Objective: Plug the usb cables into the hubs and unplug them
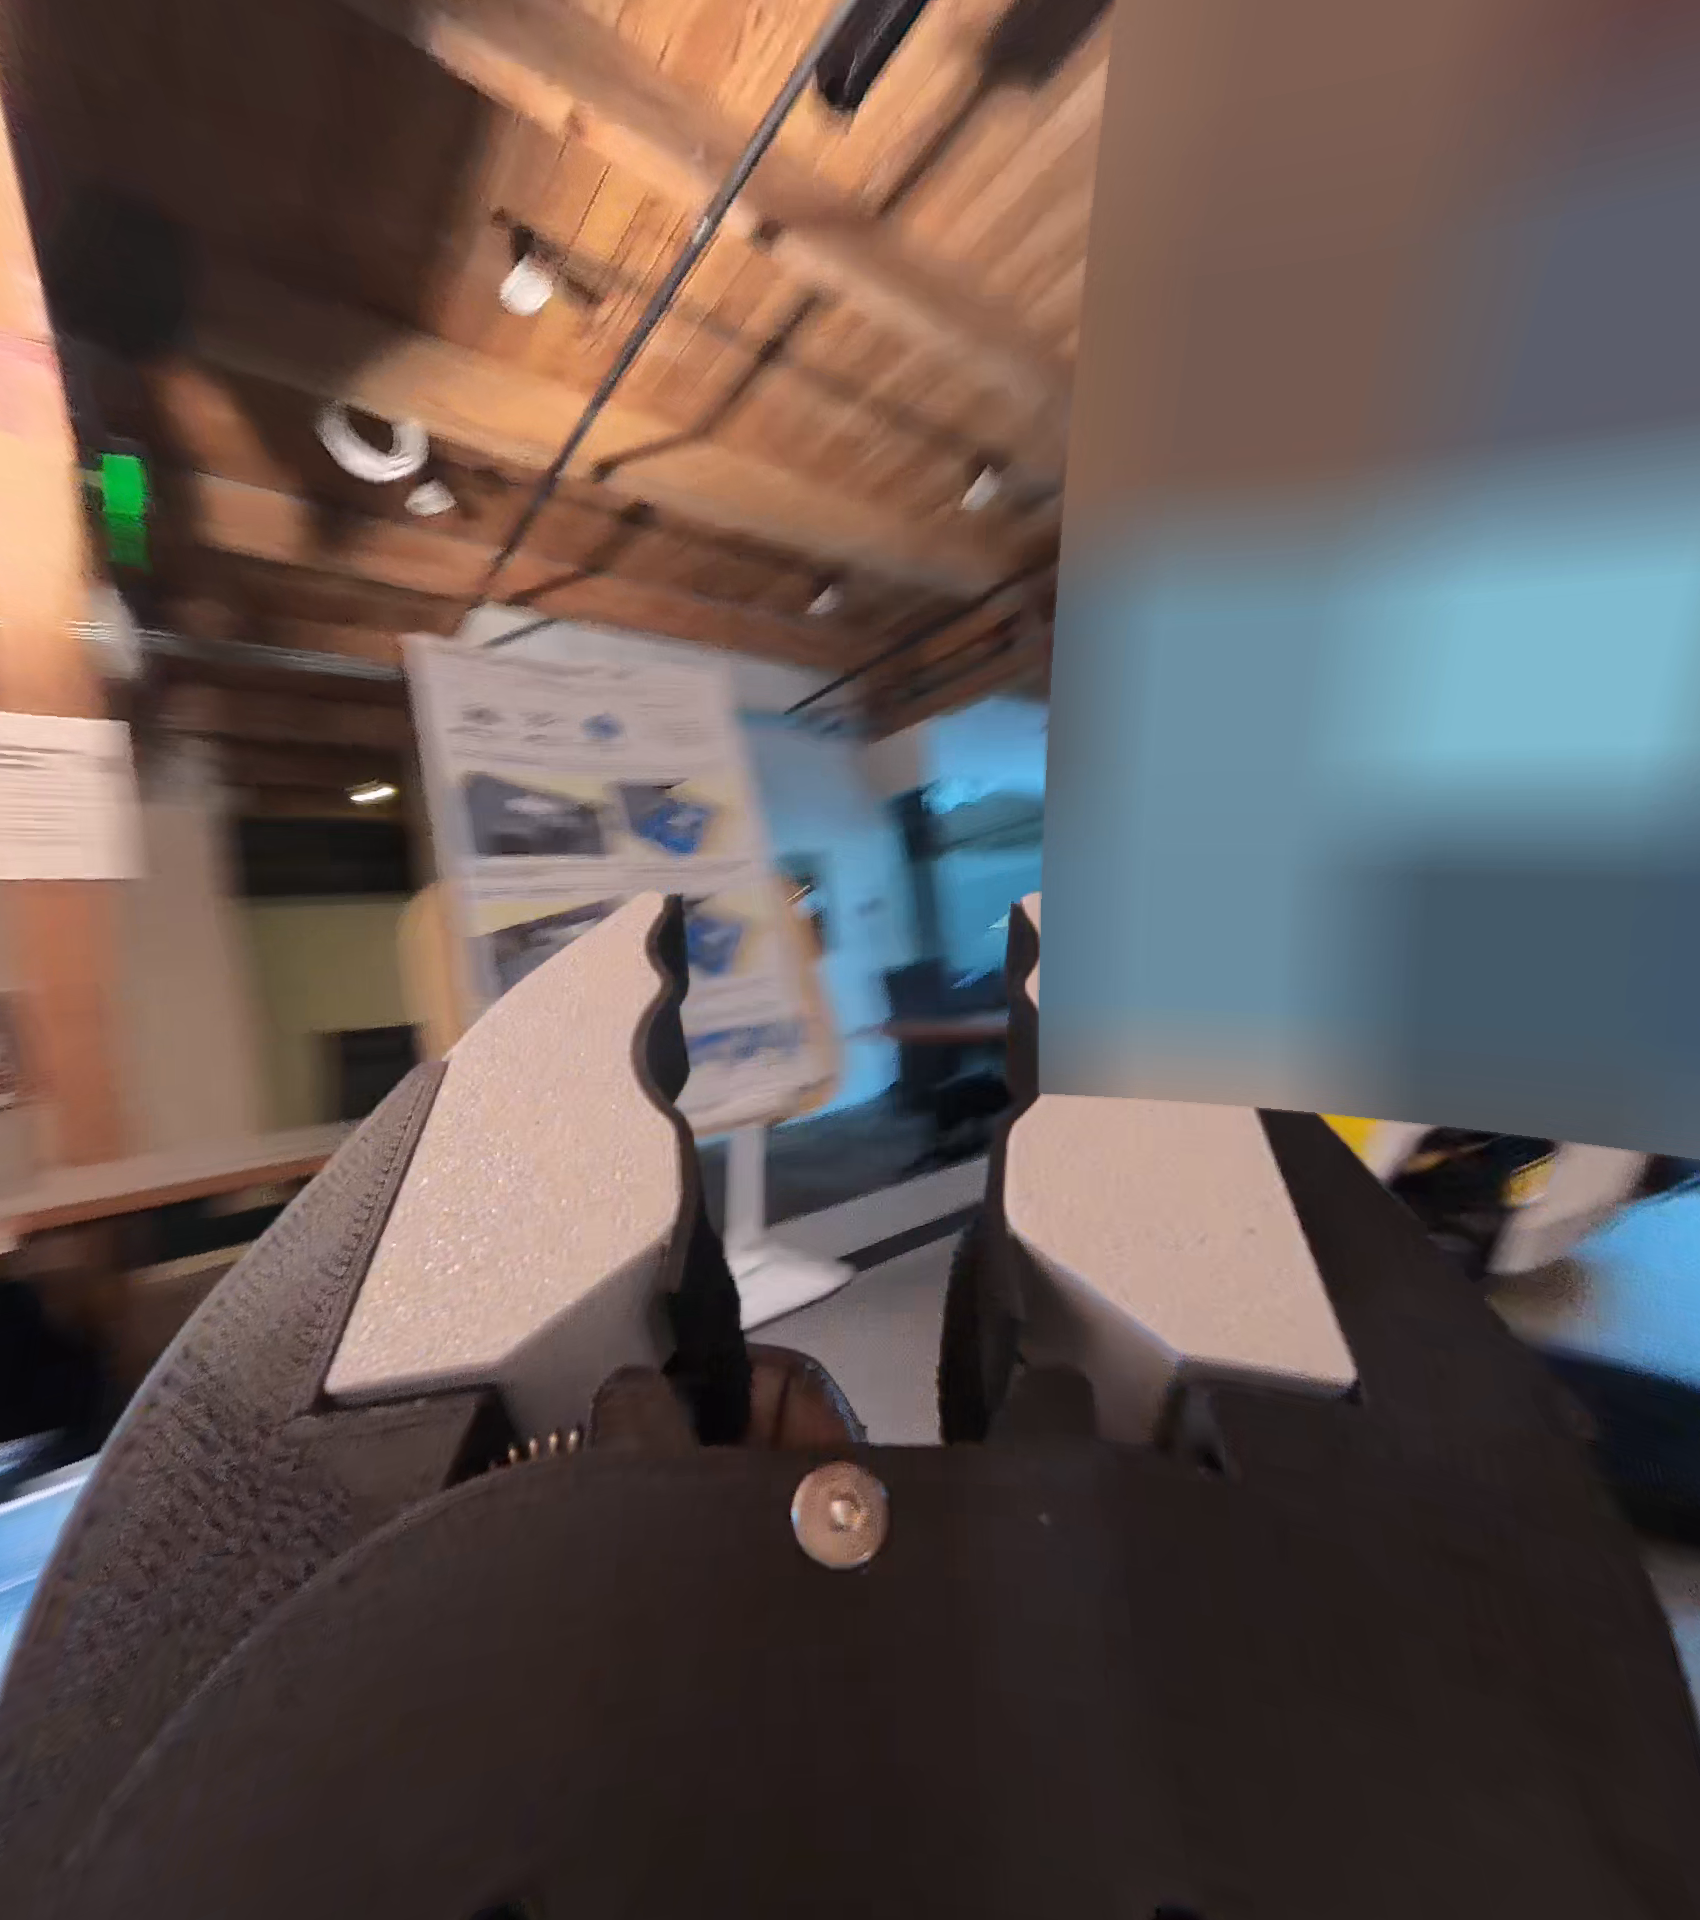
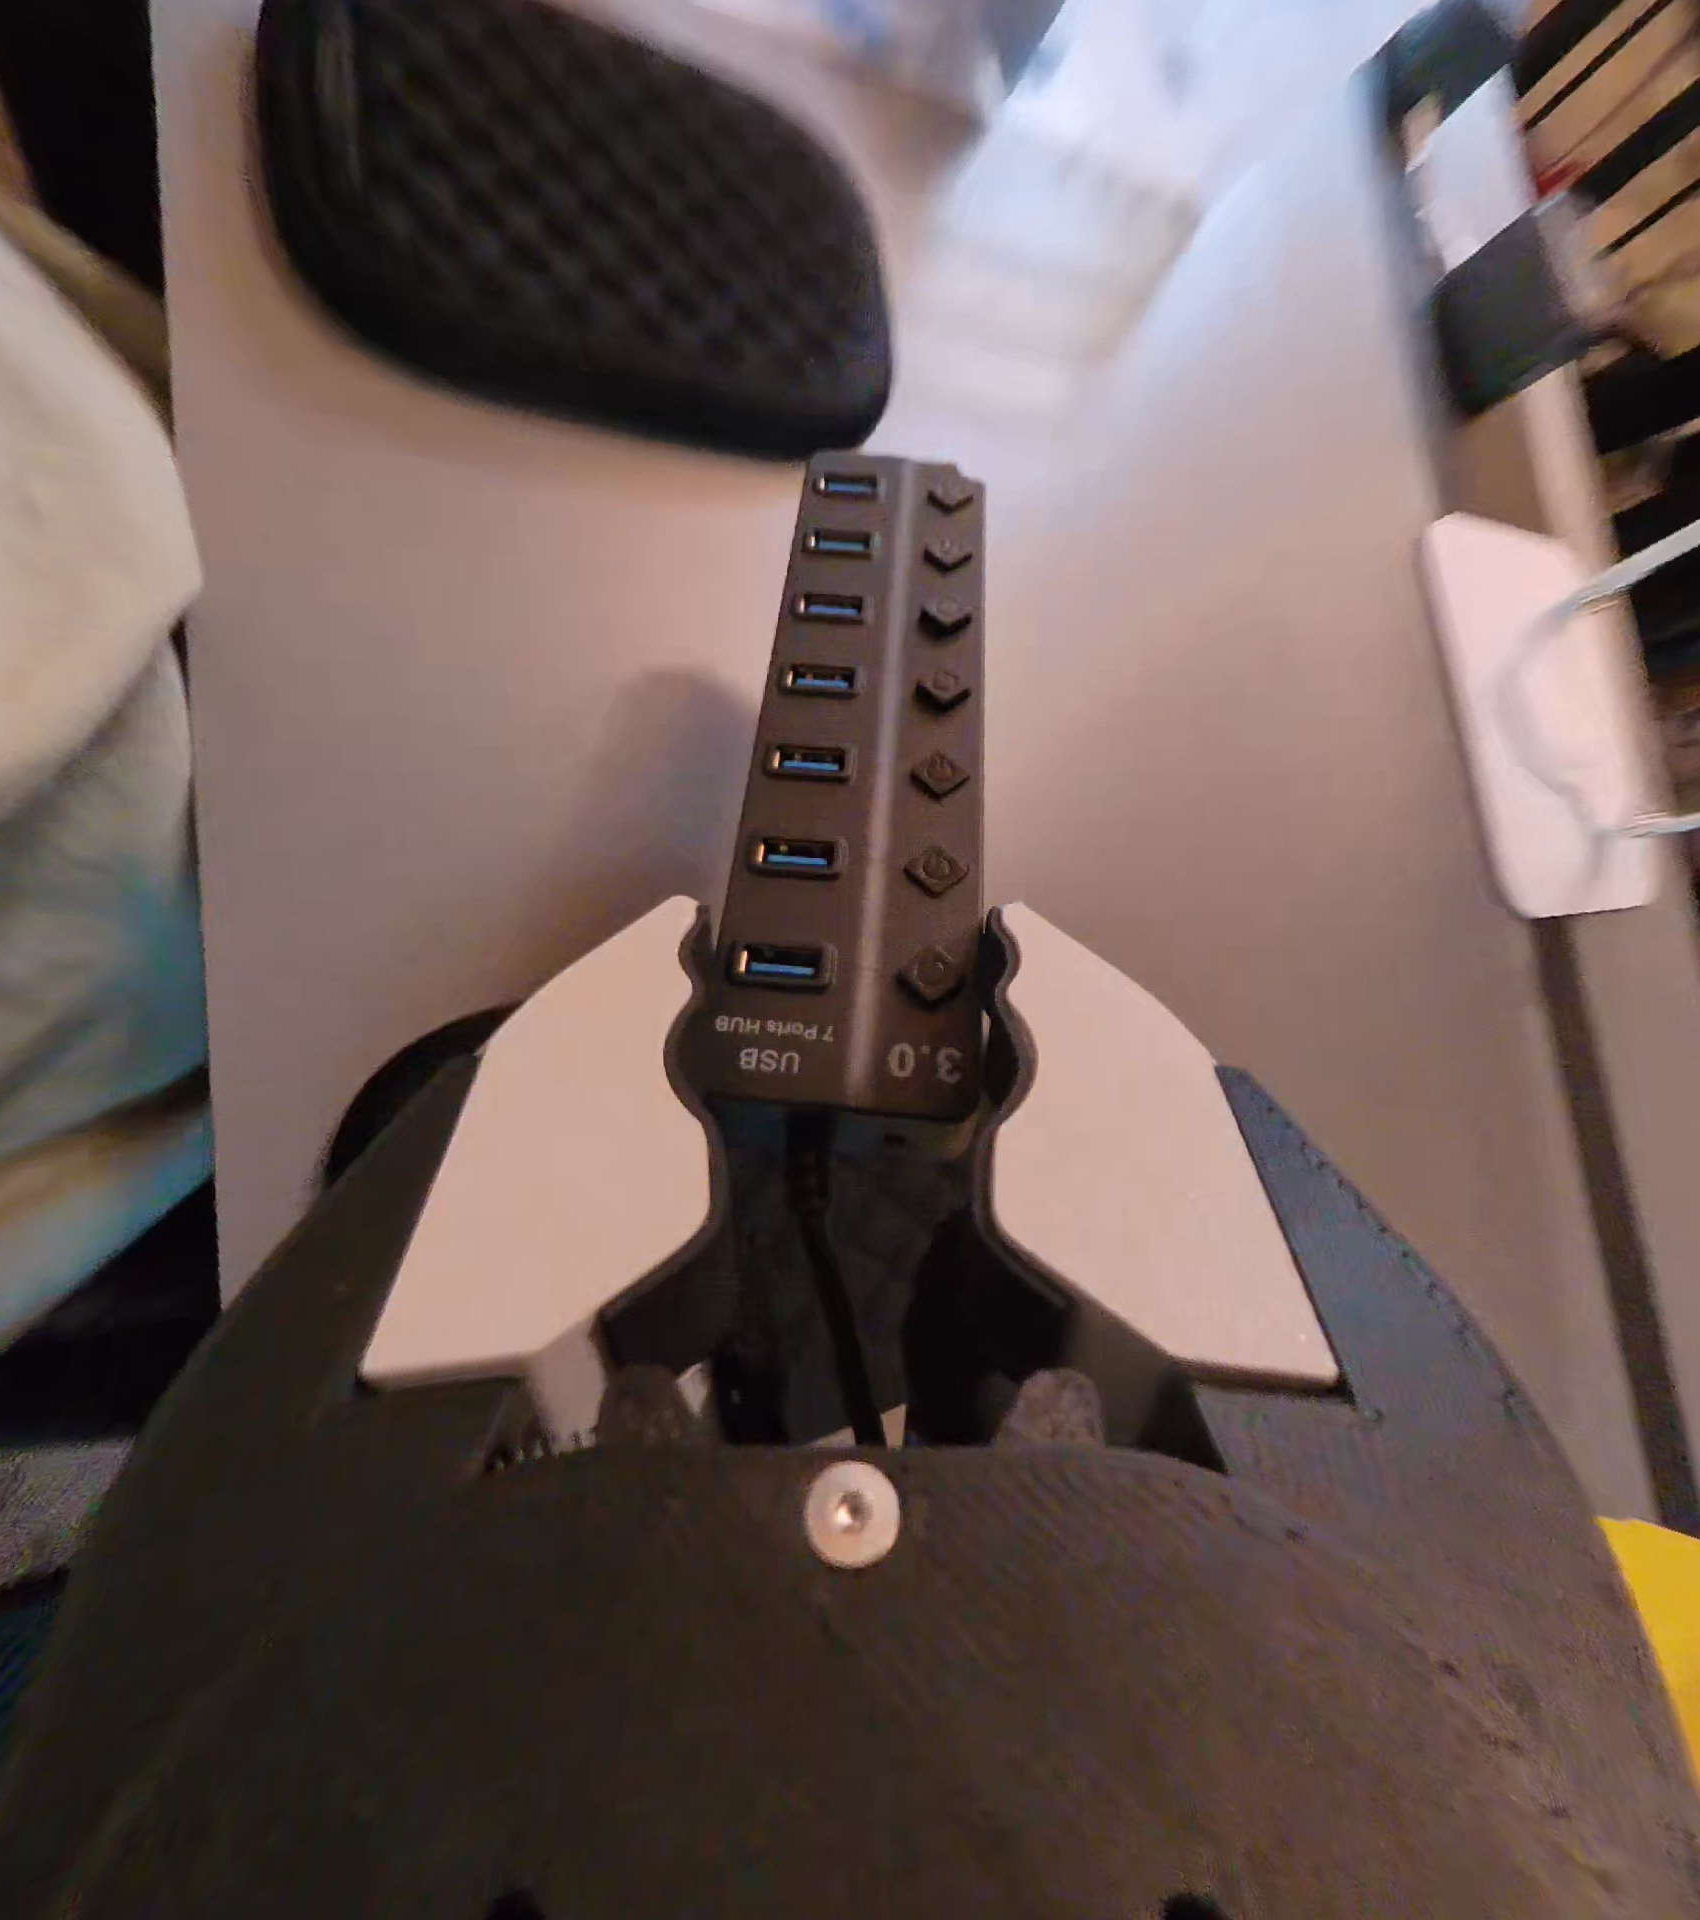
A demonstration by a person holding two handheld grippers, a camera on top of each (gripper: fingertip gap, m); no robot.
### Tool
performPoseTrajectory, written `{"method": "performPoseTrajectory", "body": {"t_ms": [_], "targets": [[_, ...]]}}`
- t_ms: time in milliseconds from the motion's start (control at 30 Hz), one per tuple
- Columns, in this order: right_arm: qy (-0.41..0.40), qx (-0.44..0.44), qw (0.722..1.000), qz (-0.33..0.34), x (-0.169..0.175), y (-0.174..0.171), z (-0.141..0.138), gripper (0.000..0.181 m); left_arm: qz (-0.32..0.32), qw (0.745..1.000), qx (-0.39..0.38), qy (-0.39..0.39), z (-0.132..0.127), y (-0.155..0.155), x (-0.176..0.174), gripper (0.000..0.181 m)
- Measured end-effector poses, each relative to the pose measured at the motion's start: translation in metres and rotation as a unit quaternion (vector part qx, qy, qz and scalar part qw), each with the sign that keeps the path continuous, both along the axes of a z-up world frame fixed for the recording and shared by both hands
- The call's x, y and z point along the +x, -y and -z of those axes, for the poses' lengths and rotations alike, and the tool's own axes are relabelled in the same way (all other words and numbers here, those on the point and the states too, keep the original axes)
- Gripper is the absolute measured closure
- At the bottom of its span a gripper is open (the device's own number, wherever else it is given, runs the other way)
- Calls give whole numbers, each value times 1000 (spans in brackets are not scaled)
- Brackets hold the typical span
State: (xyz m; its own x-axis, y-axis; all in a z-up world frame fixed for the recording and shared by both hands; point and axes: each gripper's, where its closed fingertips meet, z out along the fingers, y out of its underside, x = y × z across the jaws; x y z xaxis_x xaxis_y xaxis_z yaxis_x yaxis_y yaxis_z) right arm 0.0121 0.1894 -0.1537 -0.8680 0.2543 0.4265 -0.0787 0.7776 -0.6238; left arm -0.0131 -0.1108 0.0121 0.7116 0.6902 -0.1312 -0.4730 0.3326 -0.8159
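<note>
**Hub clamped over the table, left gripper aimed at the ceiling**

The USB hub (image 2: 867,769) is sitting between the right gripper (image 2: 841,997) fingers, its near end pinched and its far end reaching out over the table (image 2: 472,727). A padded case (image 2: 565,208) is lying on the table beyond the hub. A flat pad (image 2: 1521,727) is lying to the right, near the table's edge. The left gripper (image 1: 846,997) is pointing up toward ceiling beams (image 1: 617,312), a poster board (image 1: 607,862) standing beyond its parted, empty fingers.

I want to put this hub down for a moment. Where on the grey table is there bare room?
Bare grey table lies left of the hub held by the right gripper, below the black case. More lies to its right, before the white block at the edge. The far end by the case is crowded.
</note>
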Motion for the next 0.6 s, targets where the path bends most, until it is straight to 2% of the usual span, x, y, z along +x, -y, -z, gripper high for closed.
{"method": "performPoseTrajectory", "body": {"t_ms": [133,300,367,467,600], "targets": [[73,53,996,-12,1,-6,44,131,-93,991,-92,27,12,20,-7,123],[108,64,992,-14,-2,-12,62,131,-147,971,-163,97,41,39,-25,123],[108,76,991,-13,-4,-15,65,136,-161,955,-202,143,59,46,-34,124],[76,46,996,-9,-9,-13,52,133,-208,912,-285,211,92,63,-52,127],[-13,-28,999,7,-17,-11,15,129,-251,832,-435,237,123,85,-76,137]]}}
